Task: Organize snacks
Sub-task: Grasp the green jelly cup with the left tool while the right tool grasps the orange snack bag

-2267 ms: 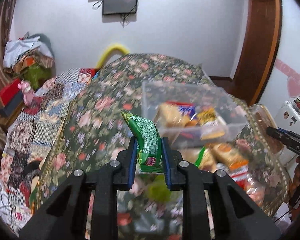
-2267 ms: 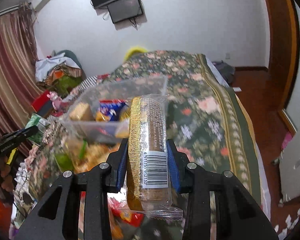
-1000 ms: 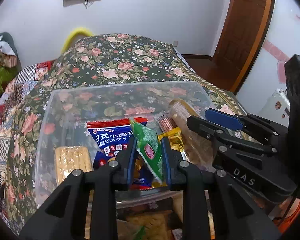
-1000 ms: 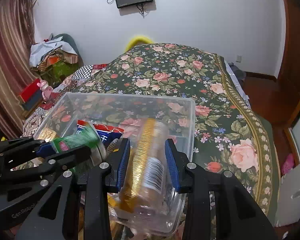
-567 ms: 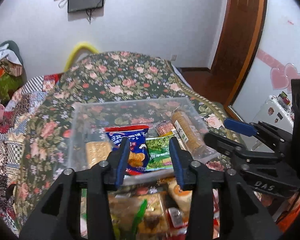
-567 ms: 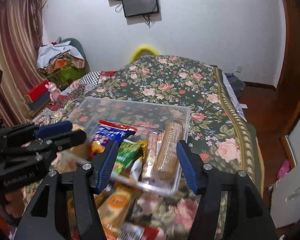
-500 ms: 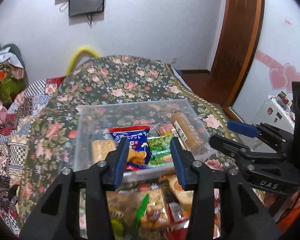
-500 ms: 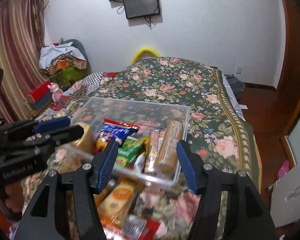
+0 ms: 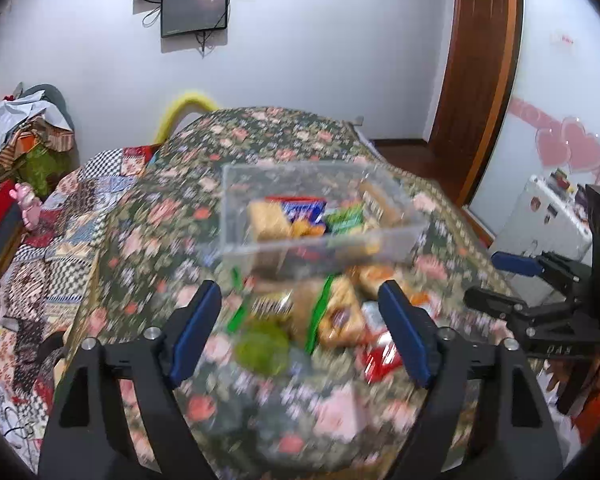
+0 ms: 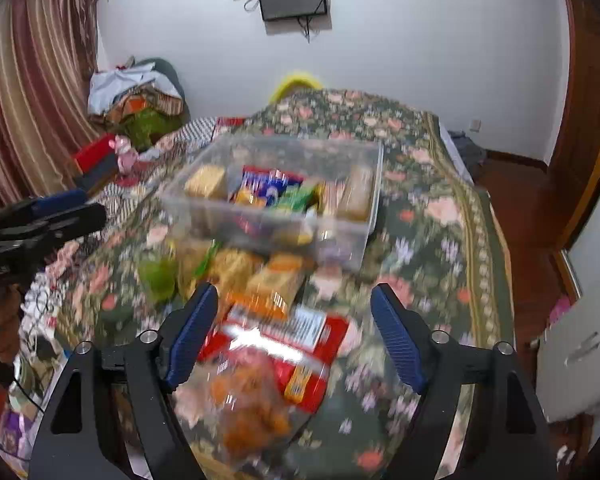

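Both tools are spread wide and hold nothing. The left tool [image 9: 300, 328] hangs above the loose snack pile [image 9: 324, 320], short of the clear plastic bin [image 9: 320, 248], its blue-padded fingers [image 9: 194, 330] apart with only blurred wrappers showing between them. The right tool [image 10: 294, 330] is likewise released, poised over a red packet [image 10: 284, 344] and an orange-filled clear bag [image 10: 252, 412] that lie nearest to it on this side of the bin [image 10: 340, 236].

The bin sits on the floral bedspread [image 10: 428, 208]. Inside it, seen from the right wrist, a tan cracker pack [image 10: 206, 180] lies at the bin's left end, a blue-and-red packet [image 10: 266, 186] beside it, then a green packet [image 10: 296, 196], and a long biscuit sleeve [image 10: 356, 192] along the bin's right wall. More snacks lie loose on the bedspread just in front of the bin: yellow and orange packs [image 10: 276, 280] and a round green item [image 10: 158, 272]; motion blur hides their labels.

Beyond the bin, a dark screen [image 9: 194, 10] is mounted on the white wall. In the left wrist view the right tool appears to the bin's right [image 9: 516, 280].
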A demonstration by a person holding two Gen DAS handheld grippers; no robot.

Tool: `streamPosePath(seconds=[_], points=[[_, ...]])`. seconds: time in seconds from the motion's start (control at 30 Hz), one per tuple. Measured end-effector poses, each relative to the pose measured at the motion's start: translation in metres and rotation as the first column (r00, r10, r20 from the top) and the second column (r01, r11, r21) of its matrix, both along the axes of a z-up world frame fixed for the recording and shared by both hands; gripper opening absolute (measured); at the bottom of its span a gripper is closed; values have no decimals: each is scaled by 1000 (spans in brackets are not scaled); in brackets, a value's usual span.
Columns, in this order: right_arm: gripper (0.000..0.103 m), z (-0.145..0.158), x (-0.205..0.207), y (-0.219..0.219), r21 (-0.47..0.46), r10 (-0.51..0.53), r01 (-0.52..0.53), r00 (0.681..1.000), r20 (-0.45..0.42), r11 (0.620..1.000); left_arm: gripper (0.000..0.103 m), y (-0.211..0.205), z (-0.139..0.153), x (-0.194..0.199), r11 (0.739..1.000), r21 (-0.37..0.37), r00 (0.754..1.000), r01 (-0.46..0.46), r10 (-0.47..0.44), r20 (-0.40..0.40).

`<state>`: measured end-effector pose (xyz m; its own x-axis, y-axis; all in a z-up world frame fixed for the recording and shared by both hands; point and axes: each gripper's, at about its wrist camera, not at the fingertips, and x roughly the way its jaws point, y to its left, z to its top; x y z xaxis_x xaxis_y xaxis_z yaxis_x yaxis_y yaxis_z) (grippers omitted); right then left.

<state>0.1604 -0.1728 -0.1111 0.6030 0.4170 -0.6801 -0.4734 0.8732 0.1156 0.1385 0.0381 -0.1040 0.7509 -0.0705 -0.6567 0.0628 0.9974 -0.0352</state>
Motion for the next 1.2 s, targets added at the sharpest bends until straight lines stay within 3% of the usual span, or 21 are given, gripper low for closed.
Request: streamPosePath(seconds=[0.33, 0.43, 0.7, 0.73, 0.93, 1.2], points=[[78, -29, -36, 5, 20, 9, -8, 997, -81, 1000, 83, 27, -39, -43, 997, 2, 993, -75, 75, -92], [83, -39, -43, 12, -10, 17, -18, 995, -97, 1000, 83, 27, -47, -47, 997, -5, 991, -79, 78, -111], [82, -70, -34, 14, -39, 3, -9, 985, -174, 999, 83, 26, -68, -35, 995, -28, 984, -92, 87, -158], [81, -72, -32, 11, -16, 10, -14, 983, -182, 1000, 83, 25, -70, -33, 995, -24, 983, -93, 88, -161], [46, -71, -32, 2, 84, 55, -39, 979, -198, 996, 83, 24, -85, -14, 995, -16, 979, -97, 92, -184], [42, -52, -31, -9, 97, 10, 4, 990, -138, 995, 83, 32, -95, 13, 991, -27, 975, -129, 122, -186]])
